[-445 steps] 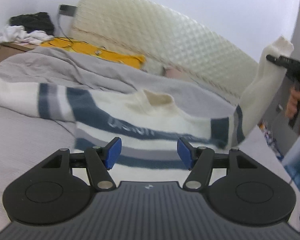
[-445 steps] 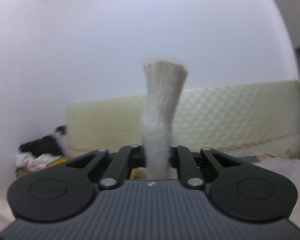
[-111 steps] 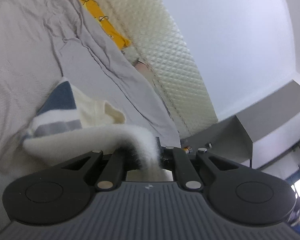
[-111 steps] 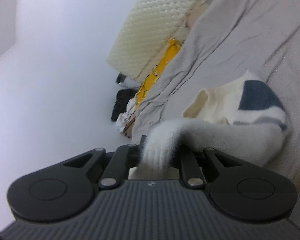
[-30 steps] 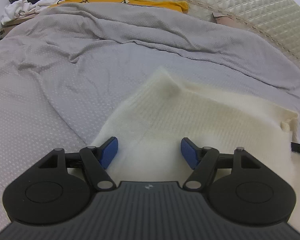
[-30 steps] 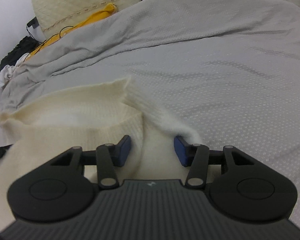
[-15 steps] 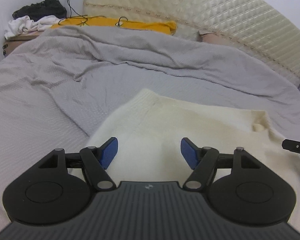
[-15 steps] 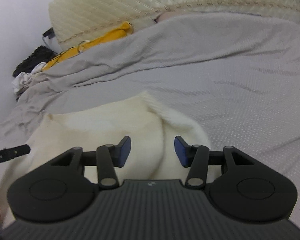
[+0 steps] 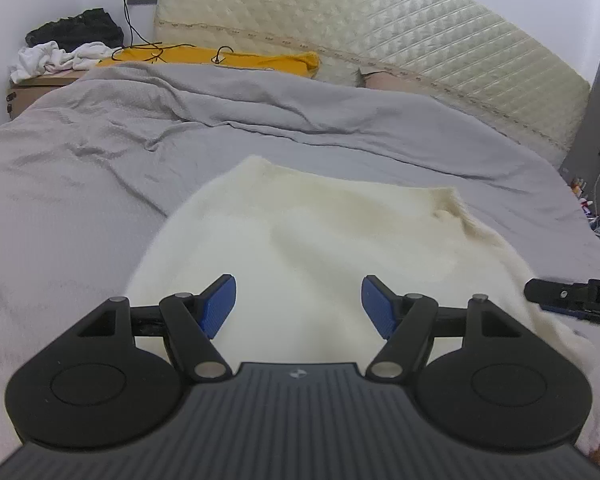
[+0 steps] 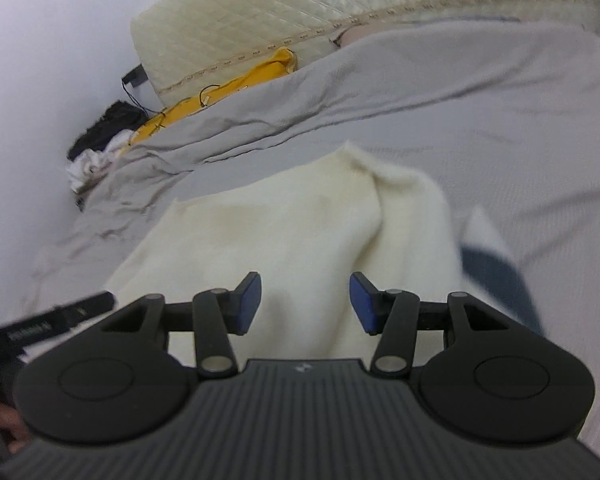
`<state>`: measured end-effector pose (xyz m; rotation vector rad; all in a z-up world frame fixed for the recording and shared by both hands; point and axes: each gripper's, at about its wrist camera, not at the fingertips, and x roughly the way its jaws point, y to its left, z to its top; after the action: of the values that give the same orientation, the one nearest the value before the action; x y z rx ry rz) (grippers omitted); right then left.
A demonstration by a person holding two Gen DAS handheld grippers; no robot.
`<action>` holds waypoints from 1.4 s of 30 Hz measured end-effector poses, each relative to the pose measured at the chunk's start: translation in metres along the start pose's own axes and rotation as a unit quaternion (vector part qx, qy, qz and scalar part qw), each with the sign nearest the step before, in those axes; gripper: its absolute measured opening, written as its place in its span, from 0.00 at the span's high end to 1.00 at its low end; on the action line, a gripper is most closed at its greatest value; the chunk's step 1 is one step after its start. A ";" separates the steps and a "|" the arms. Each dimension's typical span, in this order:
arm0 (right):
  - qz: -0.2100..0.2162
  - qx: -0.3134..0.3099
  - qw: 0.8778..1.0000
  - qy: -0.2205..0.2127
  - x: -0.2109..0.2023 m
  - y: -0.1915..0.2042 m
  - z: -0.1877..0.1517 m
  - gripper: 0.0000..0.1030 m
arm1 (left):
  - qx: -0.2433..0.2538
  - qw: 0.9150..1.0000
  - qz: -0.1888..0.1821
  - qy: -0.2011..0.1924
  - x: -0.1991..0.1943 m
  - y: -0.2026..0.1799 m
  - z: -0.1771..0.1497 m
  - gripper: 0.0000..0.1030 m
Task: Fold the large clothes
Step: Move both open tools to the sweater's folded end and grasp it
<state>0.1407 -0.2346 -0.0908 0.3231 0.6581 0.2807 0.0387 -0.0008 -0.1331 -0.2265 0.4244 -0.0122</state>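
The cream sweater [image 9: 340,240] lies folded on the grey bed cover [image 9: 100,184], in the near half of the bed, its plain side up and its far edge running roughly level across the mattress. The left tool [image 9: 298,304] hangs above the sweater's near part with its blue pads [image 9: 219,306] standing wide apart and nothing between them, the knit showing bare through the gap. The right tool [image 10: 304,304] is beside it over the sweater's right side, its pads parted too (rather less widely) and likewise empty; from its camera a rounded fold of sleeve [image 10: 416,216] bulges along the sweater's right edge, and a dark blue stripe [image 10: 496,276] peeks out just beyond that fold, low against the bed cover. In the left wrist view the black tip of the right tool pokes in at the right edge over the sweater's border, and in the right wrist view the left tool shows blurred at the lower left with a bit of the person's hand [image 10: 0,420] below it. Behind the rumpled cover stands a quilted cream headboard [image 9: 380,32], with a yellow cloth [image 9: 220,58] and black cables at its foot, and a heap of black and white clothes [image 9: 68,46] on a low stand in the far left corner.
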 end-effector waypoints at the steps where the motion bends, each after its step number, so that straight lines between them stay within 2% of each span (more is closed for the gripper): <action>1: 0.005 0.015 1.000 0.001 -0.007 -0.001 -0.005 0.48 | -0.002 1.000 -0.004 -0.002 -0.008 -0.004 -0.004 0.28; 4: 0.019 0.047 0.999 0.001 -0.026 -0.001 -0.022 0.48 | -0.014 1.000 -0.020 -0.004 -0.030 -0.015 -0.017 0.28; 7: 0.041 0.088 0.995 0.010 -0.040 -0.004 -0.042 0.48 | -0.088 0.993 -0.072 0.025 -0.043 -0.010 -0.036 0.28; 12: 0.063 0.180 0.980 0.049 -0.043 -0.021 -0.072 0.48 | -0.095 0.993 -0.063 0.041 -0.058 -0.016 -0.057 0.27; 14: 0.074 0.219 0.971 0.064 -0.038 -0.028 -0.077 0.48 | -0.124 0.988 -0.073 0.052 -0.060 -0.011 -0.063 0.23; 18: 0.094 0.263 0.956 0.087 -0.026 -0.034 -0.084 0.48 | -0.196 0.972 -0.094 0.085 -0.054 0.007 -0.077 0.22; 19: 0.093 0.267 0.955 0.086 -0.024 -0.034 -0.084 0.43 | -0.208 0.969 -0.093 0.093 -0.052 0.011 -0.080 0.22; 20: 0.091 0.273 0.954 0.083 -0.023 -0.035 -0.085 0.34 | -0.216 0.967 -0.090 0.098 -0.049 0.015 -0.081 0.22; 21: 0.091 0.283 0.952 0.079 -0.021 -0.036 -0.086 0.13 | -0.223 0.966 -0.086 0.101 -0.047 0.019 -0.082 0.22; 22: 0.093 0.296 0.948 0.074 -0.019 -0.039 -0.088 0.10 | -0.230 0.964 -0.084 0.104 -0.046 0.022 -0.083 0.21; 25: 0.100 0.326 0.937 0.072 -0.012 -0.046 -0.093 0.11 | -0.255 0.956 -0.086 0.118 -0.039 0.030 -0.086 0.19; 29: 0.083 0.366 0.926 0.047 -0.004 -0.058 -0.098 0.10 | -0.292 0.943 -0.079 0.140 -0.024 0.044 -0.092 0.19; 31: 0.086 0.390 0.916 0.040 0.001 -0.063 -0.102 0.13 | -0.321 0.933 -0.071 0.145 -0.018 0.053 -0.096 0.19; 33: 0.071 0.396 0.915 0.036 0.004 -0.065 -0.103 0.23 | -0.349 0.924 -0.065 0.144 -0.013 0.063 -0.100 0.19; 36: 0.063 0.406 0.911 0.023 0.004 -0.064 -0.105 0.28 | -0.402 0.902 -0.071 0.141 -0.003 0.077 -0.106 0.19; 37: 0.060 0.406 0.912 0.019 0.003 -0.063 -0.105 0.30 | -0.413 0.897 -0.074 0.141 -0.001 0.079 -0.108 0.19; 38: 0.057 0.408 0.911 0.015 0.002 -0.064 -0.105 0.31 | -0.421 0.893 -0.076 0.138 -0.001 0.082 -0.110 0.19; 42: 0.052 0.421 0.905 -0.002 -0.002 -0.064 -0.109 0.32 | -0.439 0.889 -0.070 0.112 -0.005 0.086 -0.112 0.19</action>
<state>0.0798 -0.2719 -0.1947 1.1938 0.7337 0.0799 -0.0146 0.0588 -0.2489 -1.1621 0.6256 0.0132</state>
